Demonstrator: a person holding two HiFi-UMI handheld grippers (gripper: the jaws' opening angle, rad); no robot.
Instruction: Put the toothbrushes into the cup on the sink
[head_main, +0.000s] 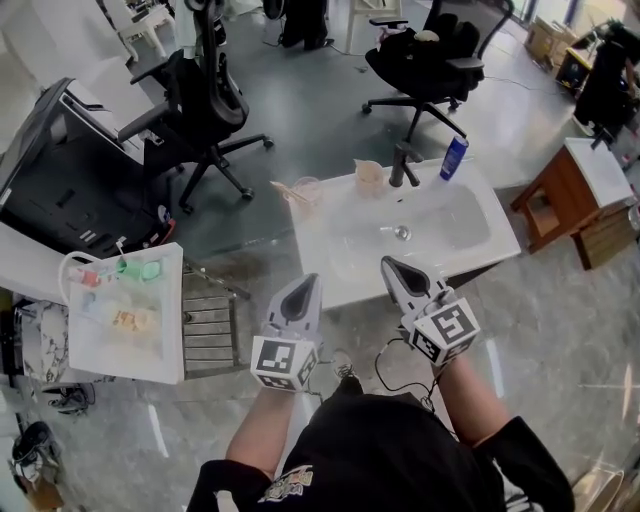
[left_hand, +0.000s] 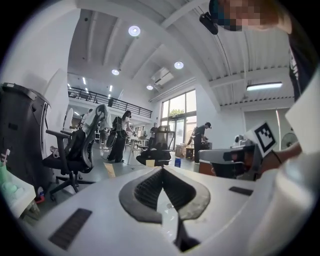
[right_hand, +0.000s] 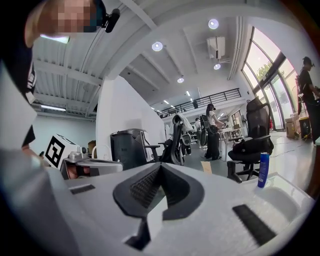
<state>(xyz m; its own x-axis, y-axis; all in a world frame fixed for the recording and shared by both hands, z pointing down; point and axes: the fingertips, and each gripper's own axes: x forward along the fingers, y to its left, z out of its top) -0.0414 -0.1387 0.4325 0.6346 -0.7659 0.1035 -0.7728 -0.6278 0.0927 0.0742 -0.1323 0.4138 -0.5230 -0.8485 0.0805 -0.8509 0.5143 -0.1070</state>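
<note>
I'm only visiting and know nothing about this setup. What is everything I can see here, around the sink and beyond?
sink: one, white, centre, in front of the person
faucet: one, dark, at the sink's back edge
bottle: one, blue, upright, right of the faucet
pale cup: one, peach-tinted, left of the faucet
clear cup: one, at the sink's back left corner, thin sticks in it, perhaps toothbrushes
office chairs: two, black, on the floor behind the sink, near chair, far chair
wooden stand: one, brown, right of the sink
tray: one, white, left, holding small items
left gripper: white, black pads, shut, empty
right gripper: white, black pads, shut, empty
</note>
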